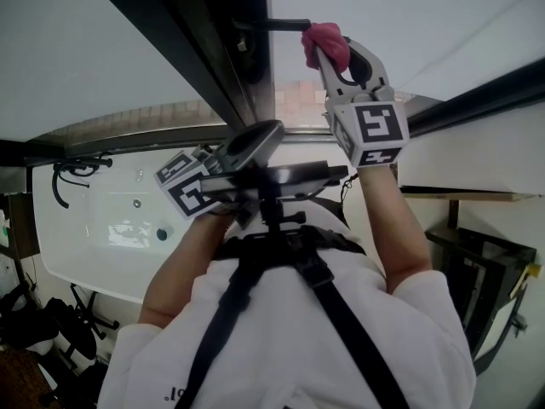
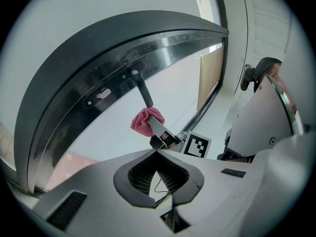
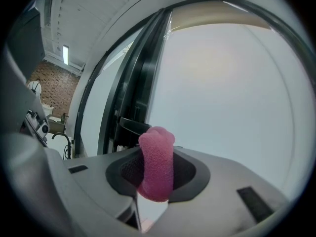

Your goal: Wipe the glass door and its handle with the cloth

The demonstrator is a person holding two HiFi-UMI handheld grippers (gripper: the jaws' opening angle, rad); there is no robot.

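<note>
A pink cloth (image 1: 326, 43) is pinched in my right gripper (image 1: 329, 51), raised at the free end of the black bar handle (image 1: 277, 25) on the glass door (image 1: 409, 15). From the left gripper view the cloth (image 2: 143, 122) touches the lower end of the handle (image 2: 143, 90). In the right gripper view the cloth (image 3: 157, 167) fills the jaws of the right gripper (image 3: 157, 174), with the handle (image 3: 133, 127) just behind it and frosted glass (image 3: 227, 93) ahead. My left gripper (image 1: 260, 136) hangs lower, near my chest, away from the door. Its jaws (image 2: 159, 174) look shut and empty.
The door's black frame (image 1: 196, 41) runs diagonally at upper left. A white basin (image 1: 94, 228) with a black tap (image 1: 77, 173) lies at the left. A dark metal rack (image 1: 477, 271) stands at the lower right. A black chest mount (image 1: 272, 177) sits in front of me.
</note>
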